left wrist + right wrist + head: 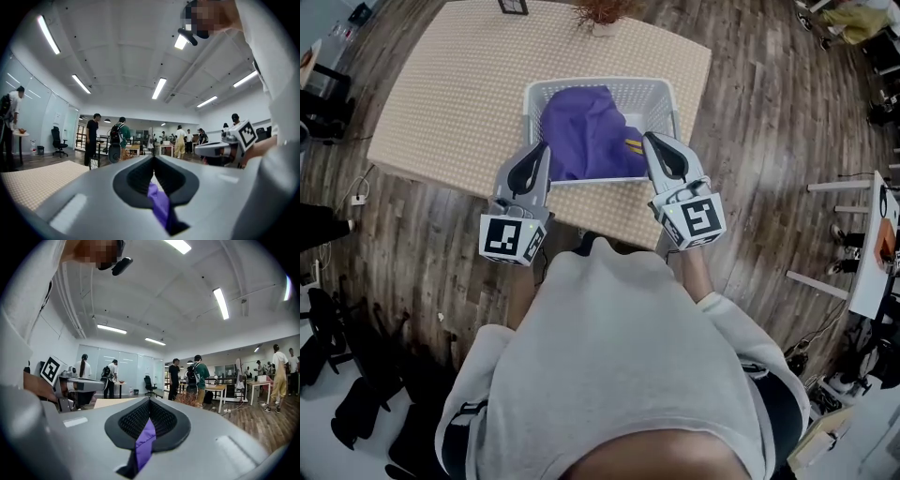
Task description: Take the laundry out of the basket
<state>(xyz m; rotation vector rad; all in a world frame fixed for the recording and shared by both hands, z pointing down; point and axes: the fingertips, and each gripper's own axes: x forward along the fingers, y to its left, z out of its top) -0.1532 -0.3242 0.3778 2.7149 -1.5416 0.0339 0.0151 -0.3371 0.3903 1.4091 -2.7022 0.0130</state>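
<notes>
Basket (658, 94) on beige table (422, 103); wood floor (769, 141)

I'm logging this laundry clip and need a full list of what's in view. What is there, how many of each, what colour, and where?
garment: one, purple with yellow stripes, in the basket, its near edge pinched by both tongs
basket: one, white, on the table near its front edge
table: one, beige dotted top, in front of the person
plant: one, reddish-brown, at the table's far edge
frame: one, dark, at the table's far edge
floor: dark wood planks, all around
people: several, standing in the background
sweatshirt: one, grey, on the person
left tongs: grey, shut on the garment
right tongs: grey, shut on the garment
</notes>
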